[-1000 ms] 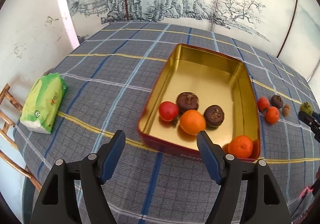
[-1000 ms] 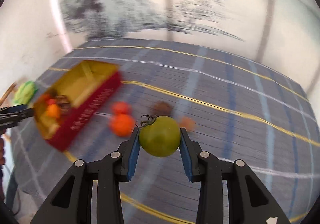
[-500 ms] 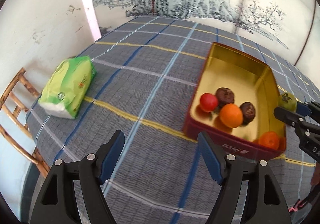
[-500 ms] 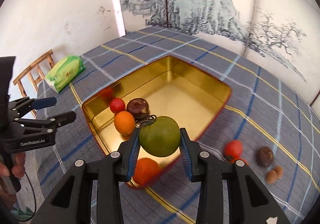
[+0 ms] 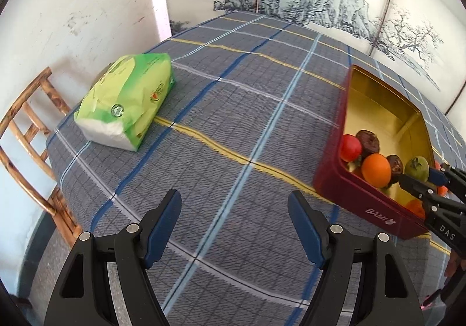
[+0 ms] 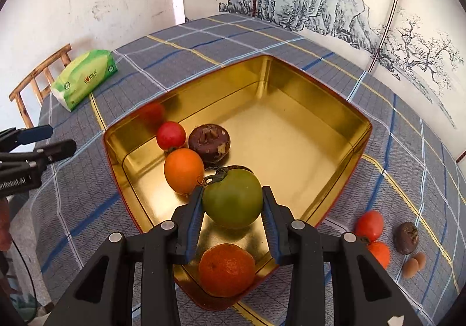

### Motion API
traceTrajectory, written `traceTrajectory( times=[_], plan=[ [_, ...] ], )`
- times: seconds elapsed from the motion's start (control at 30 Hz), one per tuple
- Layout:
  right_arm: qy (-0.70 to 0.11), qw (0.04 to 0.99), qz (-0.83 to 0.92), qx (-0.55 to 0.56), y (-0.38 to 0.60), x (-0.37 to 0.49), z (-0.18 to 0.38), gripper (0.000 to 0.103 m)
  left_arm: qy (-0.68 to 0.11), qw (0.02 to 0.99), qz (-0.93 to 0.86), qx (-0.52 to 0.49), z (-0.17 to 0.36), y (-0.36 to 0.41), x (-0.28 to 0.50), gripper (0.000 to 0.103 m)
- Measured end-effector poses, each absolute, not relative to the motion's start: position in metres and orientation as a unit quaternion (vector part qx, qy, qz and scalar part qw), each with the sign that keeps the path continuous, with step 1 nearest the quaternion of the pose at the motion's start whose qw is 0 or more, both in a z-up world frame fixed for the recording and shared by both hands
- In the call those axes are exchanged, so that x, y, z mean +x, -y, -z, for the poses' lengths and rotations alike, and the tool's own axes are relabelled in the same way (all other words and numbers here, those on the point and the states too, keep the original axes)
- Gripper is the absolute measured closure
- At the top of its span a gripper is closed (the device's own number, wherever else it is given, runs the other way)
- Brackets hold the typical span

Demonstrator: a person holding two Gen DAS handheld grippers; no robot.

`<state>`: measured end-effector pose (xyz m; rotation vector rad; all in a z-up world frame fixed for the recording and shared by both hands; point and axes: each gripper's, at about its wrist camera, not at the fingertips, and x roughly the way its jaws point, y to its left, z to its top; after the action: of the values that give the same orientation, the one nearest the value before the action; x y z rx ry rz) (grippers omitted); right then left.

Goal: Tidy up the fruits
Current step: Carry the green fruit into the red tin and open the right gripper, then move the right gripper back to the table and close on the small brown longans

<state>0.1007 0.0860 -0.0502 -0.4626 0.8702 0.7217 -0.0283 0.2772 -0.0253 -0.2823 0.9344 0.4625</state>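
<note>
The green tomato (image 6: 232, 200) is pinched by the right gripper (image 6: 233, 209) over the gold tin (image 6: 291, 87), mid-drop-off. A clear spot's needed next. The left gripper (image 5: 234, 227) is held spread, empty.

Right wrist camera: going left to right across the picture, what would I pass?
Wooden chair → green tissue pack → red tomato → green tomato held in the fingers → loose dark fruit on the cloth.

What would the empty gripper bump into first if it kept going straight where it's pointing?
Probably just the checked tablecloth: the open left gripper points at bare cloth, between the tissue pack and the red tin.
</note>
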Motion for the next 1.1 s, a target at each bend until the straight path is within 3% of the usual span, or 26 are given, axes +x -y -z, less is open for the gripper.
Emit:
traceTrajectory(
  times=[0.27,0.67,1.1],
  plan=[
    [-0.402,0.827,-0.339,-0.201,-0.085,0.100,0.048,0.067,-0.448,0.853,-0.222,-0.151,0.029,-0.285,-0.032,0.027],
    [-0.356,0.880,-0.290,-0.125,0.003,0.105,0.002,0.052,-0.445,0.861,-0.208,-0.131,0.021,-0.266,-0.022,0.027],
    [-0.444,0.886,-0.126,-0.047,0.124,0.152,0.055,0.052,-0.452,0.866,-0.182,-0.113,0.019,-0.238,-0.008,0.027]
  ],
)
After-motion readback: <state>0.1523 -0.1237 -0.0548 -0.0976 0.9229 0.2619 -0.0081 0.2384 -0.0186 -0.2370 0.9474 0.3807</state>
